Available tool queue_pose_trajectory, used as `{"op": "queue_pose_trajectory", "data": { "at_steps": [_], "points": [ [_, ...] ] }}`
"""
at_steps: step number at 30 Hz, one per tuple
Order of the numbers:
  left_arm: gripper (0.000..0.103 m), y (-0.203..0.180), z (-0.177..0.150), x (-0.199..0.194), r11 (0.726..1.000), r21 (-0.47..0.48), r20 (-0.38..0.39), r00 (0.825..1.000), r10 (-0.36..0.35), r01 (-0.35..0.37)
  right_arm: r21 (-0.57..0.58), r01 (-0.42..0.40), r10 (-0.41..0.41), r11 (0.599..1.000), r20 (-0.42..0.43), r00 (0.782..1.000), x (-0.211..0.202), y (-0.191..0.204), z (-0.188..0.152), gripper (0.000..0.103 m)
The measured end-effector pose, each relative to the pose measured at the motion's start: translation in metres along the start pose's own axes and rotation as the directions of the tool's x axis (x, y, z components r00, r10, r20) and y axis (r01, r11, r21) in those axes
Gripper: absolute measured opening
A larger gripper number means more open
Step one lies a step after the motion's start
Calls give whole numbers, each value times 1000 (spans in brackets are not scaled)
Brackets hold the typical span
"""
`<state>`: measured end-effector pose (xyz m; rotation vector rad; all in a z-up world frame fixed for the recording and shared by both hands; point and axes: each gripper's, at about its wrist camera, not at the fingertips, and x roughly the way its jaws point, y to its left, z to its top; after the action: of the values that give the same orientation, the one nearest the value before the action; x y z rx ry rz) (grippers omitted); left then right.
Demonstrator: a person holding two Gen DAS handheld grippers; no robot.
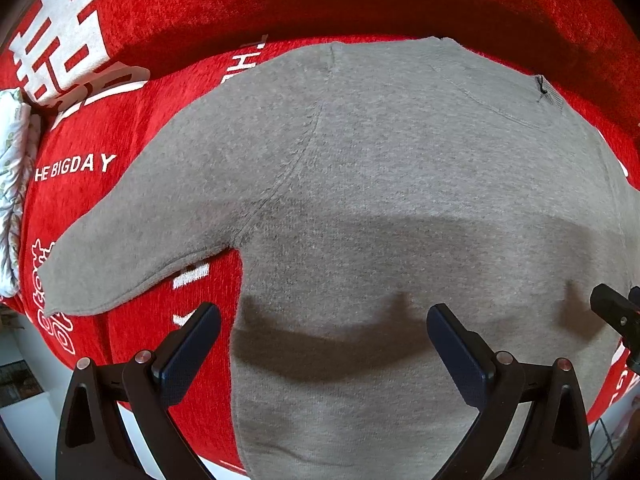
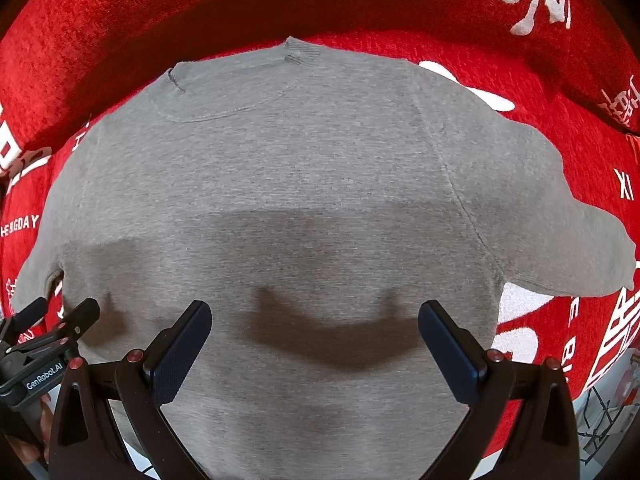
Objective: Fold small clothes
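Observation:
A small grey T-shirt [image 1: 380, 184] lies spread flat on a red cover, neck at the far end and short sleeves out to both sides. It also fills the right wrist view [image 2: 304, 184]. My left gripper [image 1: 324, 316] is open and empty, hovering over the shirt's lower left part, near the left sleeve [image 1: 132, 240]. My right gripper [image 2: 316, 312] is open and empty, hovering over the shirt's lower middle. The right sleeve [image 2: 568, 232] lies to its right. The left gripper also shows at the lower left of the right wrist view [image 2: 56, 320].
The red cover [image 1: 168, 32] with white lettering spreads under and behind the shirt and rises at the back [image 2: 120, 20]. A floral white cloth [image 1: 16, 184] lies at the far left edge. The cover's near edge [image 1: 120, 360] drops off to a white floor.

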<state>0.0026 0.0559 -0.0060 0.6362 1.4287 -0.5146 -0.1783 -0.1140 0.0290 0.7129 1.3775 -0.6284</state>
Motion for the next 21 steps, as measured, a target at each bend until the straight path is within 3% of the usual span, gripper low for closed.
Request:
{"op": "queue_pose_trajectory", "data": {
  "at_steps": [21],
  "points": [
    [103,8,-8,3,1000,-17,1,1000,-14,14,-7,16,-16,1000,6,1000,-5,9,1,103]
  ]
}}
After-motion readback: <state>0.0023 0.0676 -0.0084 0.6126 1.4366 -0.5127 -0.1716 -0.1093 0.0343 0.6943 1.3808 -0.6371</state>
